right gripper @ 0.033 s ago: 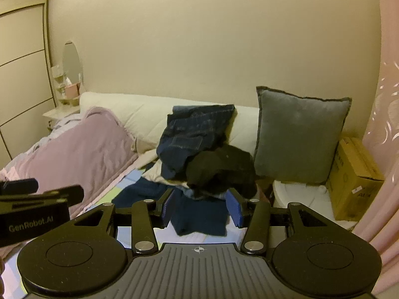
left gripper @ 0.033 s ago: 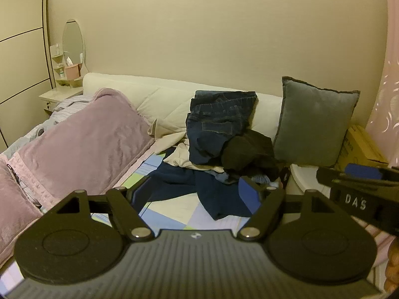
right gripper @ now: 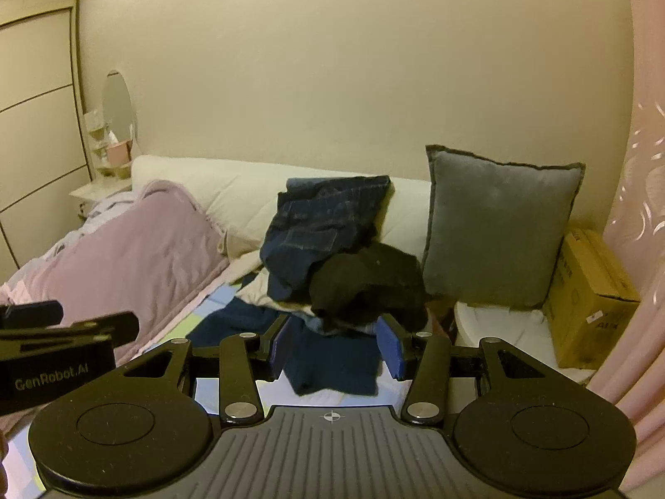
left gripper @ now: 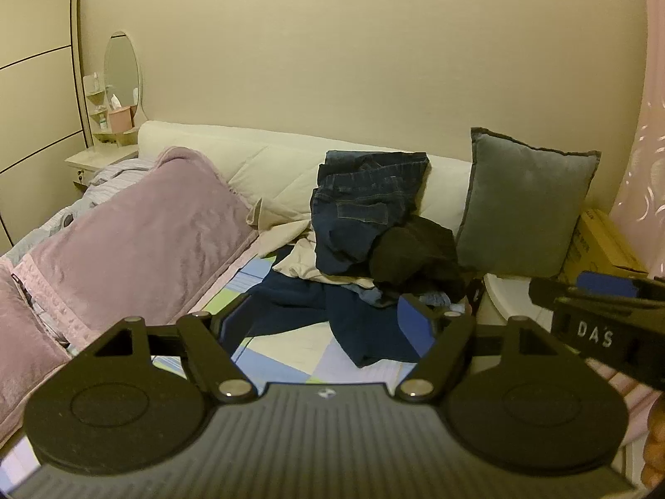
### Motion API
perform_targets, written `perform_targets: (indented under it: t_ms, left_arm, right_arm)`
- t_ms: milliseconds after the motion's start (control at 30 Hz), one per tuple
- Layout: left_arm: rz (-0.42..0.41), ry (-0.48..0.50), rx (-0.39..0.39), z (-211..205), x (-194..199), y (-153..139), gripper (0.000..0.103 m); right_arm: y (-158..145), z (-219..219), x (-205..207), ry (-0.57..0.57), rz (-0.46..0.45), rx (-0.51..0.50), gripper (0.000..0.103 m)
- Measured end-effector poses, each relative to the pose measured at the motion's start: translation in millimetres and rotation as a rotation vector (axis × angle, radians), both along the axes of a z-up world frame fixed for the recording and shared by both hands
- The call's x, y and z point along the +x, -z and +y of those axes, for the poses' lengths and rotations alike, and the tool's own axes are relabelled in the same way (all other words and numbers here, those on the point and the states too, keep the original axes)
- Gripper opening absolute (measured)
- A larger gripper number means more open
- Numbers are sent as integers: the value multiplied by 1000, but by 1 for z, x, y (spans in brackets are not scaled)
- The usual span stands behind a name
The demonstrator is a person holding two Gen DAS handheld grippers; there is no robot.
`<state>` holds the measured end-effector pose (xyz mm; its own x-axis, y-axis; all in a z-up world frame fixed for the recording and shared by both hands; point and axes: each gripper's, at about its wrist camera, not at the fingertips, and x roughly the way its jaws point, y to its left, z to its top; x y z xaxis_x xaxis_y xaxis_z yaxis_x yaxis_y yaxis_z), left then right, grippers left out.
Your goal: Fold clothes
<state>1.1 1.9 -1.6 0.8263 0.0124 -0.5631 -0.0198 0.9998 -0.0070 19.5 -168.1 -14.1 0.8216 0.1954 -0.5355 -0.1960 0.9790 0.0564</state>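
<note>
a: left wrist view first. what's the left gripper point(left gripper: 322, 324) doing?

b: held above the bed point(left gripper: 282, 357), jaws spread wide, nothing between the blue pads point(left gripper: 413, 322). through the gap you see the patchwork sheet and a navy garment point(left gripper: 332, 312) spread flat

a: and the clothes?

b: a pile point(left gripper: 374, 249) at the head of the bed, well ahead of the gripper. jeans point(left gripper: 365, 203) on top, propped against the white headboard point(left gripper: 249, 158), a black garment point(left gripper: 415, 249) slumped just right of them, a cream one point(left gripper: 299, 258) underneath, with the navy one trailing out toward the camera

a: around it?

b: pink blanket point(left gripper: 137, 241) heaped on the left, grey cushion point(left gripper: 523, 208) upright on the right, touching the black garment. a cardboard box point(left gripper: 602, 245) beyond the cushion, an oval mirror point(left gripper: 120, 70) on a side table far left. the right gripper point(left gripper: 598, 299) pokes in from the right edge, seen side-on, so i can't tell its gap from here

a: right wrist view?

b: the right gripper point(right gripper: 336, 349) also hangs above the bed point(right gripper: 232, 307), jaws parted with an empty gap, blue pads point(right gripper: 390, 349) framing the navy garment point(right gripper: 332, 361). narrower spread than the left one, it seems

a: same pile?

b: yes, the pile point(right gripper: 341, 266) sits dead ahead, jeans point(right gripper: 324, 224) leaning on the headboard point(right gripper: 232, 187), black garment point(right gripper: 365, 287) in front and lower. cushion point(right gripper: 494, 228) right of it, box point(right gripper: 590, 295) by the pink curtain point(right gripper: 640, 249), blanket point(right gripper: 133, 258) left. the left gripper point(right gripper: 83, 324) enters at the left edge, side-on

a: anything gripped?

b: no, neither tool touches any cloth
</note>
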Motion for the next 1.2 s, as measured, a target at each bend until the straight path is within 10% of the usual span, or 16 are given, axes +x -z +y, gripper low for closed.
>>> perform_targets:
  t_ms: [1200]
  left_arm:
    - [23, -24, -33, 23, 17, 18, 73]
  right_arm:
    - [7, 6, 29, 9, -9, -12, 49]
